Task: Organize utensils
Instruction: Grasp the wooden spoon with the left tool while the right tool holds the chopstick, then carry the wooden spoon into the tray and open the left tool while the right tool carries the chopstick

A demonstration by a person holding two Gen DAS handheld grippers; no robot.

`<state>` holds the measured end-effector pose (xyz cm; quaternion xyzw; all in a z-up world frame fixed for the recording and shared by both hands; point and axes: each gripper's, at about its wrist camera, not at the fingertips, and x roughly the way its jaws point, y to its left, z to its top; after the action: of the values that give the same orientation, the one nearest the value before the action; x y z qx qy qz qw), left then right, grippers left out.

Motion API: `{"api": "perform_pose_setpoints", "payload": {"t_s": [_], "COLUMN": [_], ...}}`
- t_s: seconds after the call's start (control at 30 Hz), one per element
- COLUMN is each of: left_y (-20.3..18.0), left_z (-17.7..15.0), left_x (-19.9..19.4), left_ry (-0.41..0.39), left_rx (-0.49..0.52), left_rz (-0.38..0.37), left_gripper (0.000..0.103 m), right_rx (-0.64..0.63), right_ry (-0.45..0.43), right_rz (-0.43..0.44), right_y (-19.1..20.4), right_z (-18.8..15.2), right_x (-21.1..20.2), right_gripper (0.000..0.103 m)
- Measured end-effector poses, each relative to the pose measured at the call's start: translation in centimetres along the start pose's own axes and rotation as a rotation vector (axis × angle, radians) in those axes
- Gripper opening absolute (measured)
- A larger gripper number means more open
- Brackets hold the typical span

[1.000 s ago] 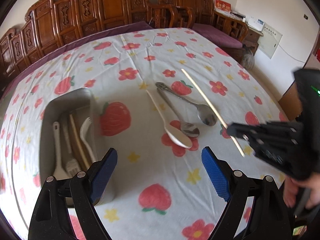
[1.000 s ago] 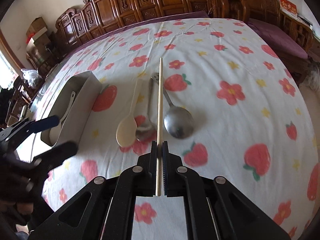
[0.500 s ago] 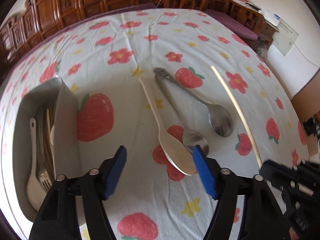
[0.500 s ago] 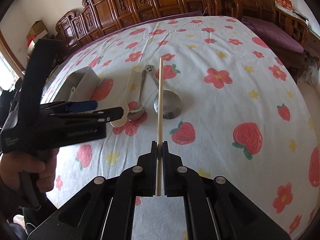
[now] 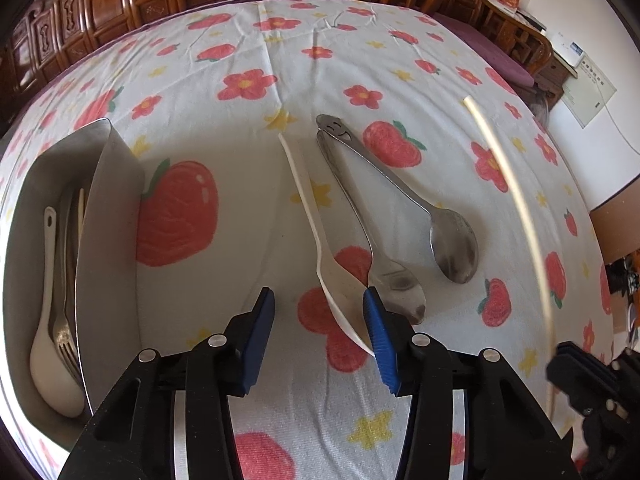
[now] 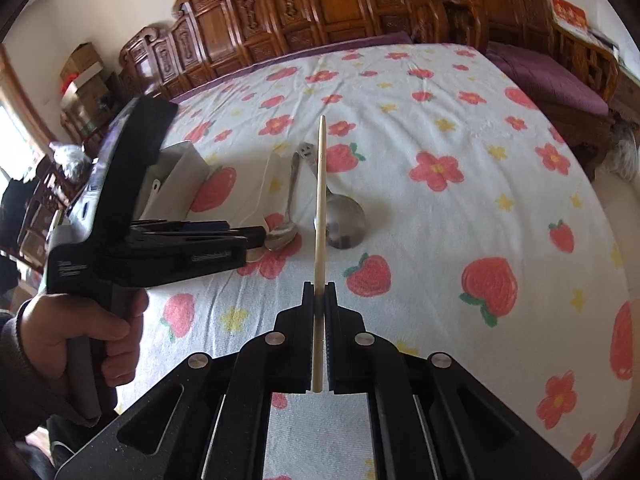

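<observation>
My left gripper [image 5: 318, 314] is partly spread; its jaws have just been closing. The bowl of the white plastic spoon [image 5: 340, 292] lies between the blue pads [image 5: 378, 332], close against the right-hand pad and clear of the left-hand one. I cannot confirm that either pad presses on it yet.

Handling, as I judge it: the white plastic spoon is light, thin and somewhat flexible. Its bowl is smooth and curved, so the pads may slide off. The better hold is where the bowl narrows into the handle, just ahead of my fingertips.

Immediately right of the right-hand pad lies the small metal spoon [image 5: 394, 288], its bowl touching or slightly overlapped by the white one. It is stiff and slick; a careless closure could catch both.

Further ahead and to the right rests the large metal spoon [image 5: 454, 246], apart from my pads.

My right gripper [image 6: 319, 292] is pressed together on the chopstick [image 6: 319, 216]. The chopstick is light, rigid and round, and it projects well ahead of the tips.

To the left of my left gripper stands the metal tray [image 5: 108, 240], which already holds utensils.
</observation>
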<state>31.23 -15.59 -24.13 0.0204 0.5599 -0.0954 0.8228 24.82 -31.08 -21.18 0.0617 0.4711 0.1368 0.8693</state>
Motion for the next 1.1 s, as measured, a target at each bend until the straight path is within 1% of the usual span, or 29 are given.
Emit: {"api": "perform_pose_setpoints", "payload": {"t_s": [0.1, 0.17, 0.2, 0.23, 0.3, 0.33, 0.57, 0.77, 1.1], "left_y": [-0.1, -0.2, -0.2, -0.3, -0.4, -0.4, 0.3, 1.4, 3.2], "left_z": [0.0, 0.0, 0.0, 0.0, 0.0, 0.0, -0.9, -1.9, -3.4], "left_x": [0.1, 0.0, 0.0, 0.0, -0.1, -0.1, -1.6, -4.0, -7.5], "left_ry": [-0.003, -0.007, -0.009, -0.011, -0.011, -0.013, -0.036, -0.069, -0.098], "left_rx": [0.005, 0.007, 0.007, 0.008, 0.009, 0.011, 0.009, -0.001, -0.006], "left_rz": [0.014, 0.029, 0.030, 0.032, 0.022, 0.027, 0.057, 0.055, 0.049], "left_gripper": [0.042, 0.037, 0.030, 0.021, 0.008, 0.007, 0.005, 0.005, 0.006], "right_rx": [0.040, 0.032, 0.033, 0.036, 0.034, 0.033, 0.032, 0.030, 0.010], "right_ry": [0.003, -0.003, -0.006, -0.008, -0.009, -0.009, -0.014, -0.021, -0.024], "right_rz": [0.017, 0.006, 0.007, 0.009, 0.010, 0.009, 0.009, 0.010, 0.019], "right_y": [-1.0, -1.2, -1.2, -1.3, -1.3, -1.3, -1.2, -1.3, -0.5], "right_z": [0.2, 0.3, 0.3, 0.4, 0.4, 0.4, 0.3, 0.4, 0.4], "right_x": [-0.1, -0.3, -0.4, -0.5, -0.5, -0.5, -0.7, -1.0, -1.1], "right_gripper": [0.006, 0.006, 0.006, 0.006, 0.006, 0.006, 0.006, 0.006, 0.006]}}
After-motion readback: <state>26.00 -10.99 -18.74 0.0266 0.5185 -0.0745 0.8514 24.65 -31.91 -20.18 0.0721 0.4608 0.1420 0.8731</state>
